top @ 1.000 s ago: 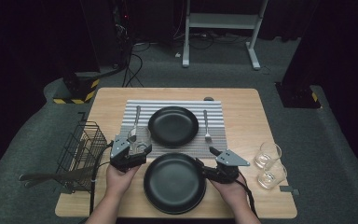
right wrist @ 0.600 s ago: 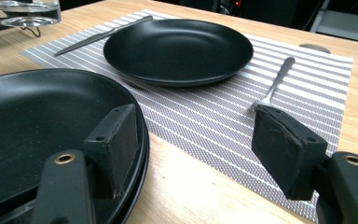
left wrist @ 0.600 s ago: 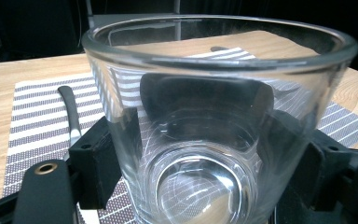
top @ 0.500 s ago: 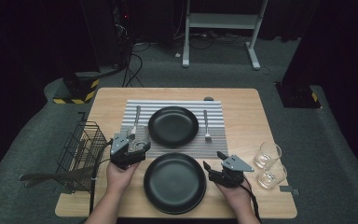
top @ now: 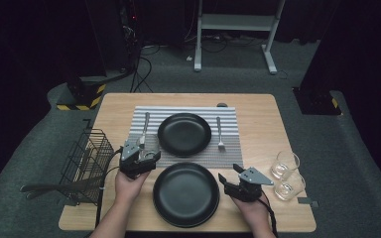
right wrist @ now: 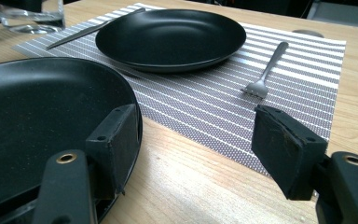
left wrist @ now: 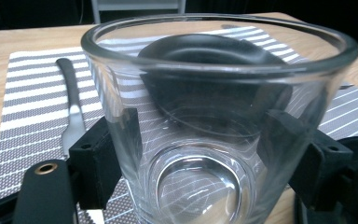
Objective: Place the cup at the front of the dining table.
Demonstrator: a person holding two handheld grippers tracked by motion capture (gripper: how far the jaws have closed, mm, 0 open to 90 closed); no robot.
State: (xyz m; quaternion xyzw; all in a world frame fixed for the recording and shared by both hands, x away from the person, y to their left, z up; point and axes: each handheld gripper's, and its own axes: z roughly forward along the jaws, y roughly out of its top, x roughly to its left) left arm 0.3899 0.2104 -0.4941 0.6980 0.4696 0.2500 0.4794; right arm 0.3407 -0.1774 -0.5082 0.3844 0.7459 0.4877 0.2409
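A clear glass (left wrist: 214,93) stands upright at the near left corner of the striped placemat (top: 228,148). My left gripper (top: 146,151) is shut on it, a pad pressing on each side of it (left wrist: 205,144). A large black plate (top: 186,193) lies on the wood in front of me, and a second black plate (top: 184,134) sits on the placemat behind it. My right gripper (top: 226,178) is open at the near plate's right rim. Its left jaw hangs over the rim (right wrist: 196,135), its right jaw over bare wood, with nothing gripped.
A fork (top: 219,134) lies right of the far plate and another utensil (top: 145,126) lies left of it. Two empty glasses (top: 284,163) (top: 290,186) stand near the table's right edge. A wire basket (top: 87,163) hangs off the left edge.
My right gripper has slid a little toward the near edge along the near plate's right rim, still open. The left gripper and its glass have stayed put.
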